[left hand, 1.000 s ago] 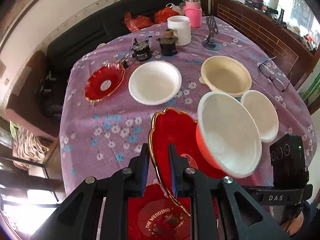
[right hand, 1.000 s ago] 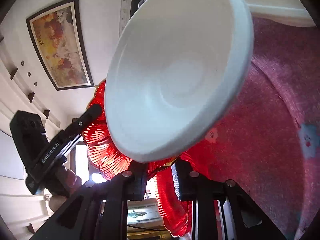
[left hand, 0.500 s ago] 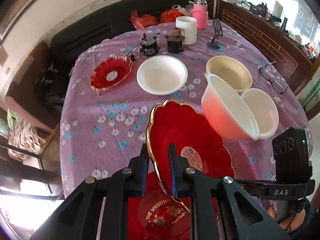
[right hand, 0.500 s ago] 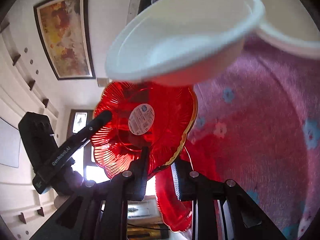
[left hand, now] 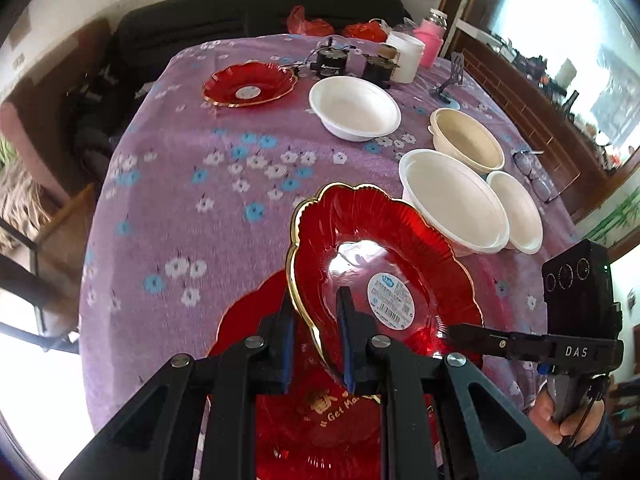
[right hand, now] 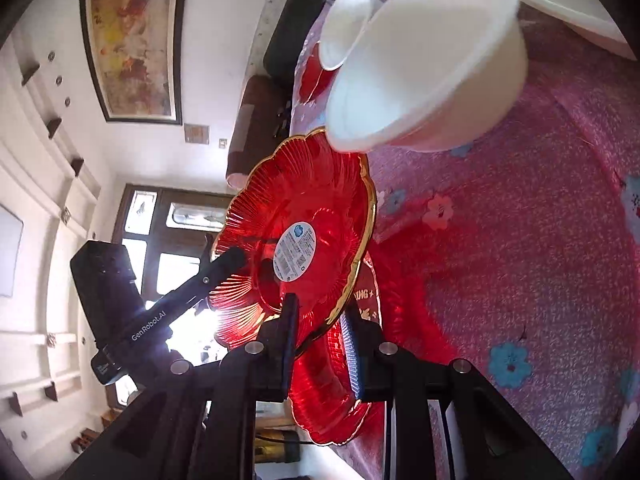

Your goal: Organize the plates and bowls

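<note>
Left wrist view: the left gripper is nearly closed, pinching the gold rim of a red glass plate held tilted above a second red plate on the purple floral tablecloth. From the right wrist, the right gripper likewise clamps the same plate's rim on another side. A second ago a white bowl was tipped on edge against the plate; now it rests upright on the cloth, nested in another bowl. The plate's face slants up, sticker showing.

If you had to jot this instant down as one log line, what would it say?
left gripper: shut on red plate rim | right gripper: shut on same plate | plate: tilted above lower red plate | white bowl: on table
</note>
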`<state>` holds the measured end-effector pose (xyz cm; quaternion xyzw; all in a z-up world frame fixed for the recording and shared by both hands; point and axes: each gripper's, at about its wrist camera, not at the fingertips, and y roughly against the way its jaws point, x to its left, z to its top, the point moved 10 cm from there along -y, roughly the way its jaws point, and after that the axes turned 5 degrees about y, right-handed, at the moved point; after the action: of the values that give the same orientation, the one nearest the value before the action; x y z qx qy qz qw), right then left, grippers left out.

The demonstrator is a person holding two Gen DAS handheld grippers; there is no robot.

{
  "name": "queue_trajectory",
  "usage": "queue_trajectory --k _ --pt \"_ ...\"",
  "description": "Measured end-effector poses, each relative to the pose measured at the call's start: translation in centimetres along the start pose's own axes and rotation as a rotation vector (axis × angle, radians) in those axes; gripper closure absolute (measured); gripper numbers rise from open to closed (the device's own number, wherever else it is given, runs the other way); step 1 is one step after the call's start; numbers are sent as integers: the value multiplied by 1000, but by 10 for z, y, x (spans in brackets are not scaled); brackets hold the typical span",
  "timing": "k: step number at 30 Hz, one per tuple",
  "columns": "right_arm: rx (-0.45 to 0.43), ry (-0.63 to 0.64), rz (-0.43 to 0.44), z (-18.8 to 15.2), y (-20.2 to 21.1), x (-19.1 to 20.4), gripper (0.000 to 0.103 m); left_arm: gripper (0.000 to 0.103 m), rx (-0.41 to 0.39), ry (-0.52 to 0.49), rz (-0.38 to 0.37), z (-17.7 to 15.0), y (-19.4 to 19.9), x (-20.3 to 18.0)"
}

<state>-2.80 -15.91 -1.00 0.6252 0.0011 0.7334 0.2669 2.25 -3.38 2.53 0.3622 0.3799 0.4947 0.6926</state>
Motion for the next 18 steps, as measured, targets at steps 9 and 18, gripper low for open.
queue_trajectory --k 9,18 --pt "30 47 -33 -8 -8 -3 79 86 -19 59 -50 -24 1 18" --pt "68 154 -134 -19 -25 1 80 86 -38 90 -71 -48 2 30"
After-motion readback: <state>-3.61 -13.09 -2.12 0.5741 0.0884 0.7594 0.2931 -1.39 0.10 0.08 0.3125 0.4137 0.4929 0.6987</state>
